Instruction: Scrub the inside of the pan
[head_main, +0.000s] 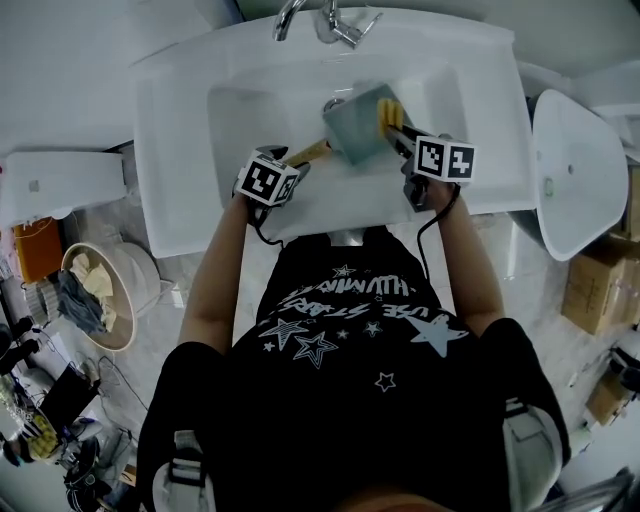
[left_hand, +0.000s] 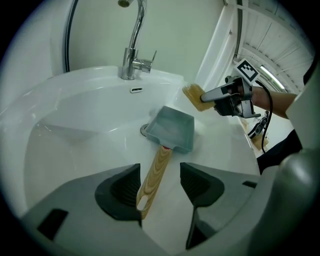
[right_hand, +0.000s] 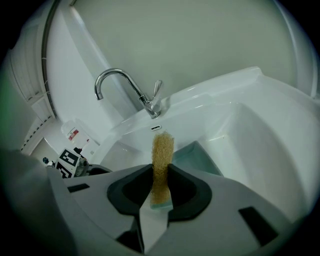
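Note:
A square grey-blue pan (head_main: 355, 128) with a wooden handle (head_main: 308, 153) lies in the white sink (head_main: 180, 120), its body over the drain. My left gripper (left_hand: 160, 182) stands open around the handle's (left_hand: 155, 175) end, which lies nearer the left pad, and I see no squeeze on it. The pan's (left_hand: 172, 129) inside faces up. My right gripper (right_hand: 161, 182) is shut on a yellow scrub sponge (right_hand: 162, 160) with a pale green backing. It holds the sponge (head_main: 388, 115) over the pan's right rim (right_hand: 192, 155). From the left gripper view, the sponge (left_hand: 192, 95) hangs just above the pan.
A chrome faucet (right_hand: 130, 87) rises at the sink's back. The drain (left_hand: 145, 130) shows beside the pan. A white toilet (head_main: 575, 170) stands to the right, a round bin (head_main: 100, 290) with rags on the floor to the left, and cardboard boxes (head_main: 595, 285) at far right.

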